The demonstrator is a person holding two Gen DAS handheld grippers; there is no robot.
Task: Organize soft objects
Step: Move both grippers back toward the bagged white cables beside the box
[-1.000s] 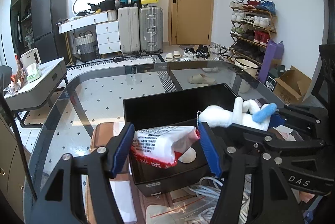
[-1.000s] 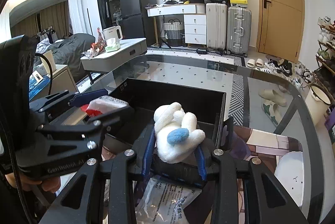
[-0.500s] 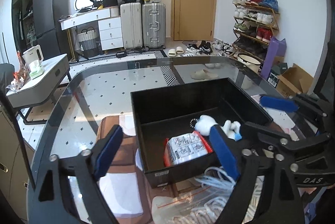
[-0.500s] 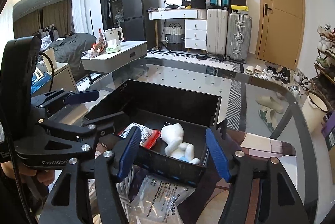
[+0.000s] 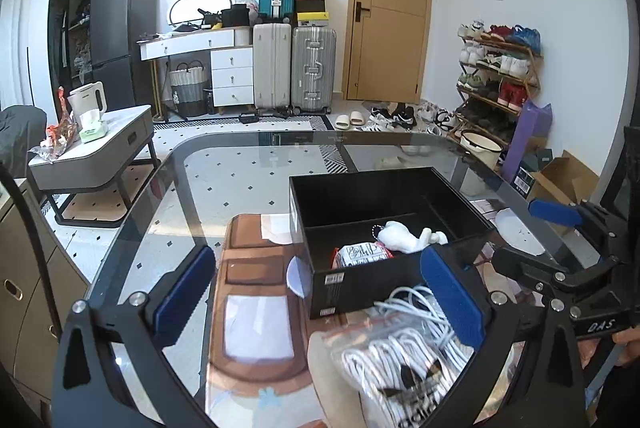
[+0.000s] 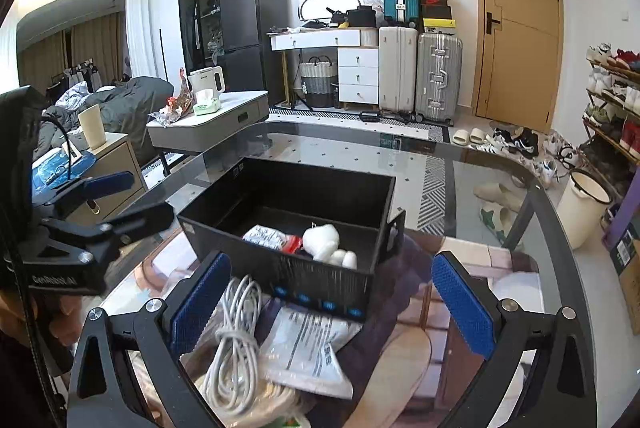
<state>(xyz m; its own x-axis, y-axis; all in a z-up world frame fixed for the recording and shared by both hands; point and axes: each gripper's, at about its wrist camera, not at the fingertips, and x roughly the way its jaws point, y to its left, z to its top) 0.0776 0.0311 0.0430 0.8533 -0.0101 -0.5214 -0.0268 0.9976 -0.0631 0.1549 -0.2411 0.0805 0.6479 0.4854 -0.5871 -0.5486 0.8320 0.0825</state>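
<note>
Left wrist view: both releases done, tools pulled back from the black box [image 5: 384,224].
Landmark: black box, on glass table [image 5: 240,164], near its front edge.
Left gripper [image 5: 320,292]: jaws spread wide, just been opening, nothing between pads; earlier clamped on tissue pack over the box's near-left part.
Right gripper [image 6: 332,300]: jaws spread wide, just been opening, nothing between pads; earlier clamped on plush toy above the box's near wall.
Tissue pack [image 5: 360,254]: lying inside box, near compartment, left of plush toy, touching or almost touching it.
Plush toy [image 5: 404,238]: lying inside box, same near compartment, right of the pack; bead chain at its left end.
Far compartment of box: looked bare, seen from the left wrist.
Change: both items dropped from grip into box; both grippers backed off toward the near side of box, slightly higher.
Outside box: white cable bundle [image 6: 236,340] and flat plastic packet [image 6: 312,344] just in front of box's near wall, under right gripper; bagged white cords [image 5: 404,360] in front of box too, under left gripper.
Task meaning: two soft items judged stored; likely next, more soft things in front of box, if any. Cables probably not soft-item targets, unsure.
Risk: low; loose cords near jaws could snag.
</note>
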